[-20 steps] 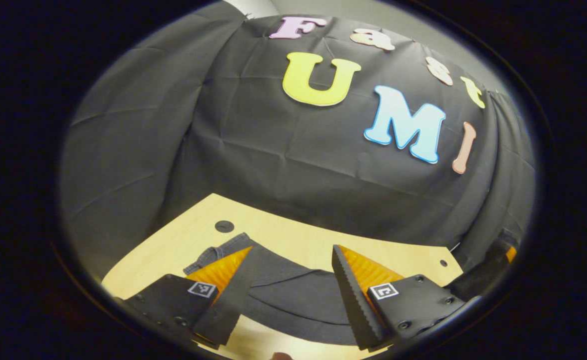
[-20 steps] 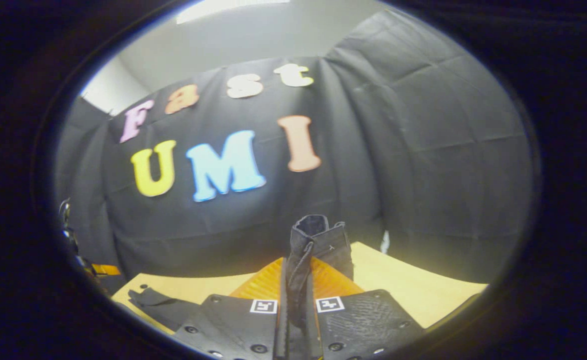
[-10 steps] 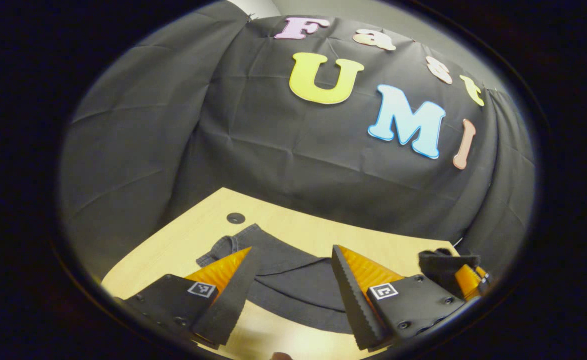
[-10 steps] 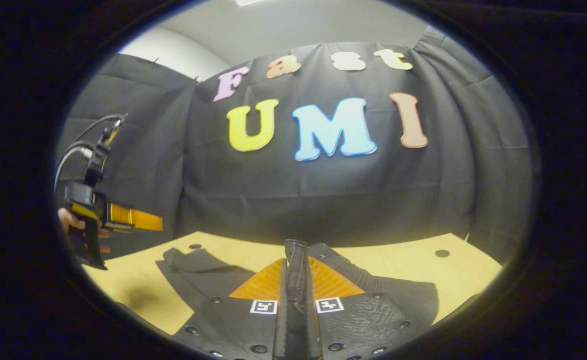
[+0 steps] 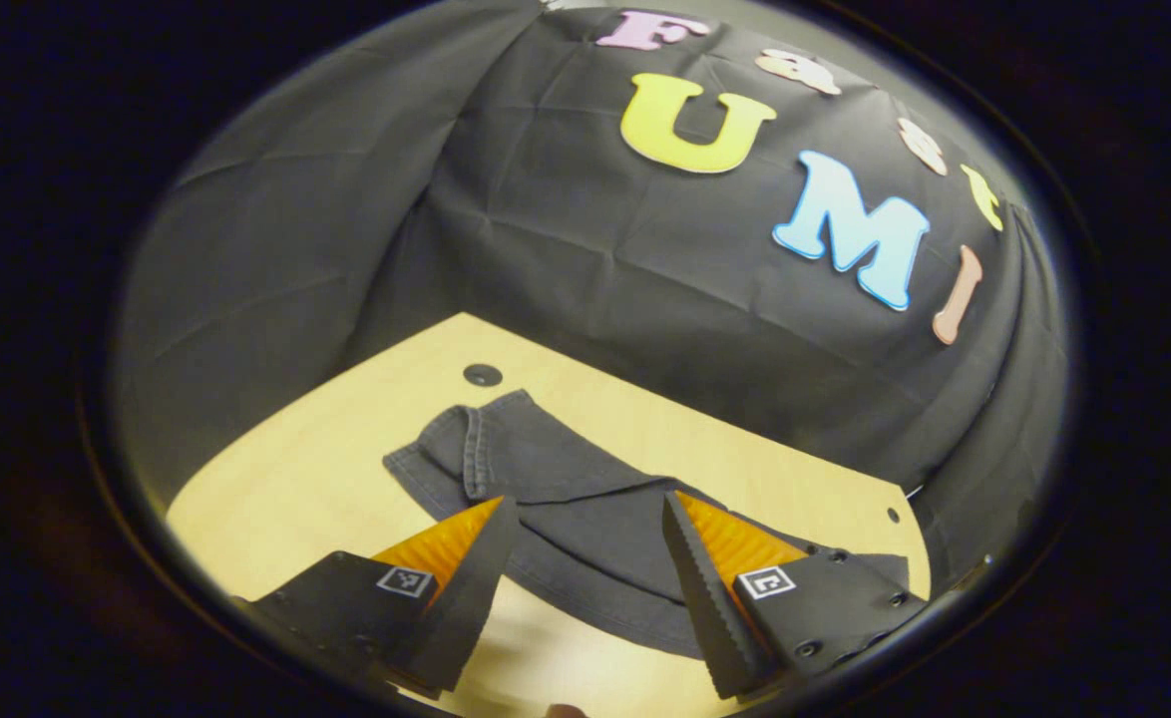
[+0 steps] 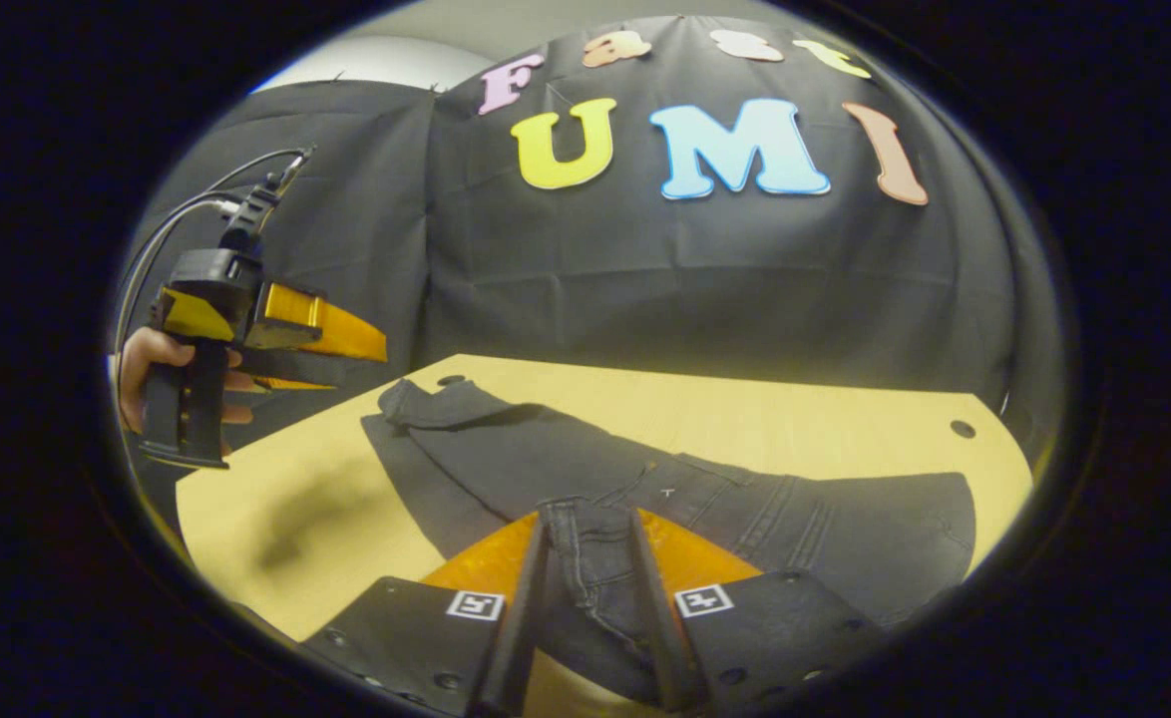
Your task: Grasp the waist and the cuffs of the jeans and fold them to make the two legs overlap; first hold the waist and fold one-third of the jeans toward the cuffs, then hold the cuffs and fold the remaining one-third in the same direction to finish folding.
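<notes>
Dark grey jeans (image 6: pixel 546 459) lie stretched along the light wooden table (image 6: pixel 765 419), with the cuff end (image 6: pixel 416 399) at the far left. My right gripper (image 6: pixel 585 524) hangs low over the near part of the jeans. Its fingers stand apart, and a bunched fold of denim at the waist lies loosely between them. In the left gripper view the cuffs (image 5: pixel 471 449) lie ahead on the table (image 5: pixel 286 479). My left gripper (image 5: pixel 585 499) is open above the jeans (image 5: pixel 585 519) with nothing between its fingers. In the right gripper view a hand (image 6: pixel 142 369) holds the left gripper (image 6: pixel 276 329) above the table's left end.
The black cloth wall closes off the back and sides just behind the table. Small round holes (image 6: pixel 962 429) (image 5: pixel 483 375) mark the tabletop near its corners. Bare wood lies in front of the jeans on the left (image 6: pixel 286 519).
My right gripper swung down and set the pinched waist onto the jeans, and its fingers parted. My left gripper rose, so more of the cuffs and table show.
</notes>
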Motion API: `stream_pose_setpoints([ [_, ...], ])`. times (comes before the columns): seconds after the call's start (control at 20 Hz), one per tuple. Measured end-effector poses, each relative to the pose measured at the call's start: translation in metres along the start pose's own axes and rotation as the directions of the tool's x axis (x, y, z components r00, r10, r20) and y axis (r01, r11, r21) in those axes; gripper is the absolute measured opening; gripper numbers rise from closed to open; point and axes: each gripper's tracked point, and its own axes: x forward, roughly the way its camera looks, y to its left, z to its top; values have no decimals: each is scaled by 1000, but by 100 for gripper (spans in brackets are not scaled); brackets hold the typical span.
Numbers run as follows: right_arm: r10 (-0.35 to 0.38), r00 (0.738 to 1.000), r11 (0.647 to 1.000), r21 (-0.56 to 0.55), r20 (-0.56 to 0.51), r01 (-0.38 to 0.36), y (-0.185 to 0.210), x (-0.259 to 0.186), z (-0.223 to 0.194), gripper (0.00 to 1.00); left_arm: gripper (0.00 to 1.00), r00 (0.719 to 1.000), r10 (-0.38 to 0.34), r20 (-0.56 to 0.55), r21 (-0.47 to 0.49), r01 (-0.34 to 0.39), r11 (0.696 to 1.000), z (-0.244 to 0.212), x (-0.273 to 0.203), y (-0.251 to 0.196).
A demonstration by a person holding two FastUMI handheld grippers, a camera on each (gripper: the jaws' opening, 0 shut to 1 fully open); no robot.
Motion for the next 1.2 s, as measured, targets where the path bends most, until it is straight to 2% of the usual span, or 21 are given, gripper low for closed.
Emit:
stream_pose_setpoints([
  [0.05, 4, 1000, 1000, 0, 4, -4, -1, -5, 9, 59, 95, 1000, 10, -28, -41, -11, 999, -8, 3, 5],
  [0.15, 2, 1000, 1000, -10, 24, -2, -2, -21, 29, 71, 95, 996, 26, -80, -127, -36, 991, -21, 10, 16],
  [0.2, -6, 999, 1000, -18, 40, 7, -3, -27, 38, 70, 95, 995, 29, -100, -172, -46, 984, -25, 10, 20],
  [0.25, -19, 998, 999, -27, 59, 21, -8, -36, 50, 76, 95, 993, 33, -112, -217, -57, 975, -28, 14, 22],
  [0.4, -76, 990, 996, -38, 116, 81, -31, -60, 82, 83, 95, 989, 46, -140, -348, -93, 933, -31, 18, 40],
  [0.5, -128, 980, 989, -50, 155, 137, -53, -80, 101, 82, 95, 989, 46, -141, -450, -105, 887, -26, 23, 55],
  [0.65, -185, 966, 978, -58, 179, 198, -81, -99, 121, 86, 94, 987, 72, -145, -601, -145, 786, -20, 36, 91],
  [0.75, -217, 958, 971, -64, 190, 232, -95, -108, 128, 86, 95, 983, 91, -157, -671, -174, 721, -19, 45, 111],
  [0.8, -232, 954, 966, -66, 191, 248, -101, -111, 129, 86, 94, 981, 105, -162, -688, -189, 701, -17, 50, 125],
  [0.95, -265, 949, 958, -71, 170, 280, -112, -111, 123, 86, 95, 975, 129, -179, -683, -217, 697, -14, 64, 147],
  [1.2, -312, 941, 946, -53, 132, 321, -121, -105, 116, 86, 93, 982, 84, -169, -706, -180, 685, 3, 85, 153],
])
